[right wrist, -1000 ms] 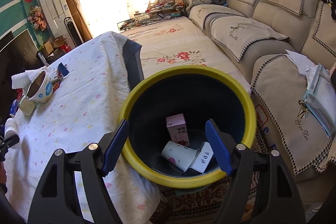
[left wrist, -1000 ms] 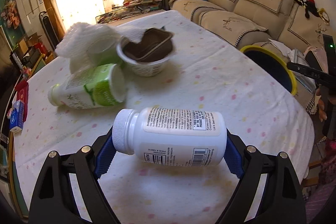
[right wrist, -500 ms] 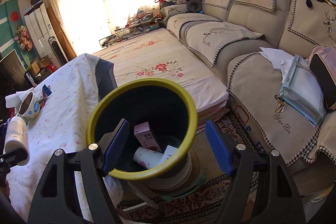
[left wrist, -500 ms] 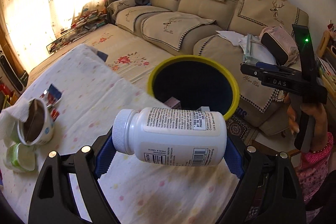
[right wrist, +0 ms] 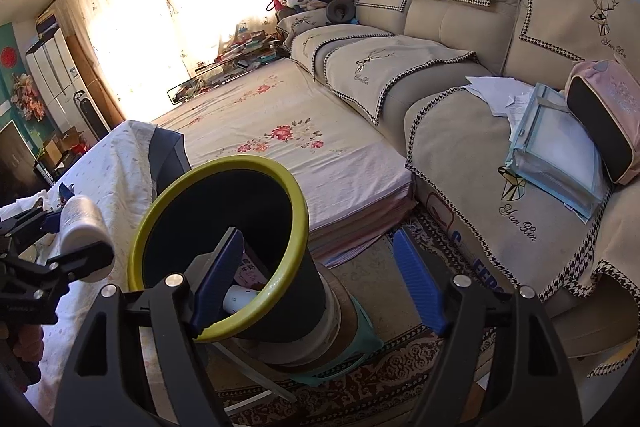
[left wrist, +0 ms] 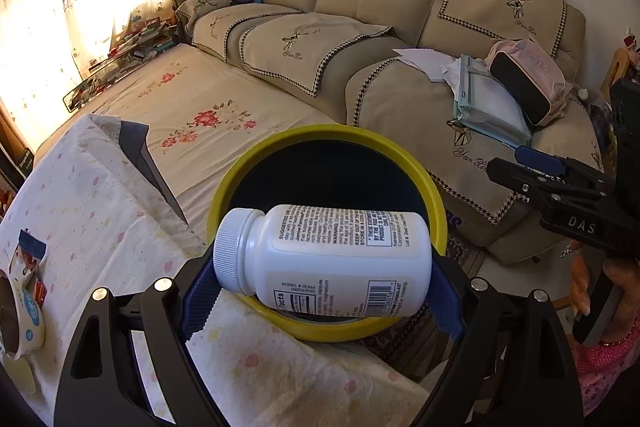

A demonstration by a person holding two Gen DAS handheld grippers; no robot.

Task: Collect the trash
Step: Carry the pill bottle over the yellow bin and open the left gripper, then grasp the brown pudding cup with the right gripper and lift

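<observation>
Left gripper (left wrist: 324, 291): its blue fingers (left wrist: 198, 301) pinch a white bottle (left wrist: 324, 259) end to end, one pad at the cap, the other at the base.
Bottle: lies sideways between the pads, ribbed cap to the left of the view, printed label and barcode facing the camera; in the left view it hangs in front of the near rim of the bin (left wrist: 436, 203), over its mouth. The right view shows the same bottle (right wrist: 82, 227) at the far left, beside the bin's rim (right wrist: 218, 165).
Right gripper (right wrist: 318, 279): fingers (right wrist: 416, 283) spread and opening, with nothing pressed between them; the left pad overlaps the bin's near rim in this view, and whether it touches I cannot tell. In the left view it shows at the right edge (left wrist: 560, 183), held by a hand (left wrist: 604, 291) with a pink sleeve.
Bin: dark, round, with a yellow-green rim, standing on the floor against the edge of the worktop (left wrist: 92, 211); a pink carton (right wrist: 250, 273) and a white item lie in it.
Worktop: covered by a pale spotted cloth; a cup (left wrist: 20, 311) sits at the left edge of the left view.
Room: beige sofa (right wrist: 460, 39) with papers and a pink bag (right wrist: 604, 119), a floral mattress (right wrist: 288, 147) on the floor.
</observation>
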